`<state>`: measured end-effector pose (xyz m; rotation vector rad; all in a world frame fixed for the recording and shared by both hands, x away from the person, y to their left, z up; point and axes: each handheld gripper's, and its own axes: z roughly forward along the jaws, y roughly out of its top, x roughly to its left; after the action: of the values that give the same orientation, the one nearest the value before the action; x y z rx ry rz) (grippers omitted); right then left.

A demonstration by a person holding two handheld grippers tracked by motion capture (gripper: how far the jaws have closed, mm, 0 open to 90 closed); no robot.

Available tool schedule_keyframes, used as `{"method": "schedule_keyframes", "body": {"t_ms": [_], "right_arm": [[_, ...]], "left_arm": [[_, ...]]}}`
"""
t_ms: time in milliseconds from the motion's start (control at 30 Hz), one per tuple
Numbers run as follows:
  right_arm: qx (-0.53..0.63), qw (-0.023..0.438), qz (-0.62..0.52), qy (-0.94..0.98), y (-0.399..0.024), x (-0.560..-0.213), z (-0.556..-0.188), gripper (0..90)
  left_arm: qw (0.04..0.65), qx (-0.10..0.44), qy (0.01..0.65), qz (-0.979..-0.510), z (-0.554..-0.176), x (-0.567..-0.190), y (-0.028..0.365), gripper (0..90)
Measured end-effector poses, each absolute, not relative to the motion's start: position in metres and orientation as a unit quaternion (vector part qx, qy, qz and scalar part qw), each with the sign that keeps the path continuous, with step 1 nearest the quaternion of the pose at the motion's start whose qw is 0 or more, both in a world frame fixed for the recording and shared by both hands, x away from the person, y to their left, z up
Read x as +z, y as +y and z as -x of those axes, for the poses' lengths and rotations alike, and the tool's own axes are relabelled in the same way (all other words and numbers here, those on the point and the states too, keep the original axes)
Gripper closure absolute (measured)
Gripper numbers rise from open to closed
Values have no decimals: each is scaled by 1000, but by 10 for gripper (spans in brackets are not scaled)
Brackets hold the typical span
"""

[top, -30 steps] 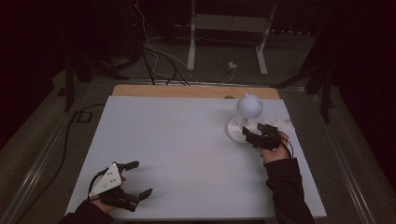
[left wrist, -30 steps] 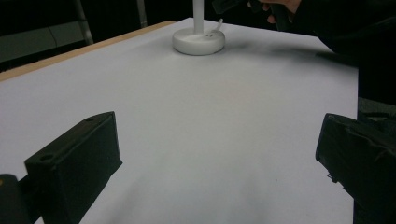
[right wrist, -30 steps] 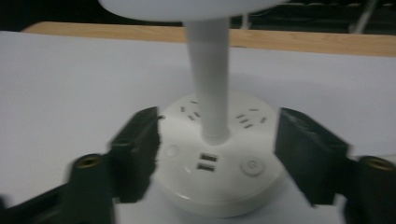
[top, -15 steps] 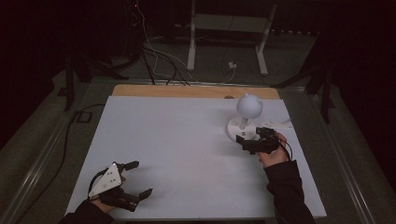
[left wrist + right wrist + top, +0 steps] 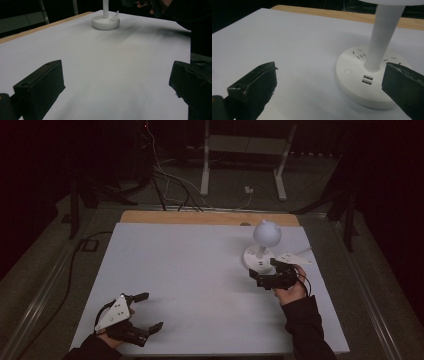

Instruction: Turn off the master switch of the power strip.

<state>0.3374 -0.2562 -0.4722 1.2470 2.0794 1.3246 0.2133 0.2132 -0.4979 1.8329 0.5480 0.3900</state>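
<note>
- Starting nearest the person: the left gripper (image 5: 142,312) lies low at the near left corner of the table (image 5: 180,265), well apart from the lamp (image 5: 263,247). The hand behind it is cut off at the bottom edge of the high view.
- Its jaws stand wide apart, released, with nothing but bare tabletop between them in the left gripper view.
- The right forearm comes in from the near edge, its dark sleeve (image 5: 305,330) hard to separate from the dim surroundings.
- The right gripper (image 5: 260,277) sits just on the near side of the lamp's base (image 5: 367,82), jaws level and pointing across the table.
- Its jaws have just been opening and now stand wide, released. In the right gripper view one jaw overlaps the base's edge; whether it touches cannot be told.
- The lamp stands upright towards the far right of the table; its globe (image 5: 266,232) is cut off at the top of the right gripper view.
- Floor and stands beyond the lamp are dark and hard to make out.
</note>
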Motion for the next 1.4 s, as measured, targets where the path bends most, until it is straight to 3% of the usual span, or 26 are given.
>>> {"method": "schedule_keyframes", "body": {"t_ms": [1400], "right_arm": [[440,156,-346,814,-273,-506,-259,0]], "left_arm": [[559,164,231,-779,-213,-498,212,4]]}}
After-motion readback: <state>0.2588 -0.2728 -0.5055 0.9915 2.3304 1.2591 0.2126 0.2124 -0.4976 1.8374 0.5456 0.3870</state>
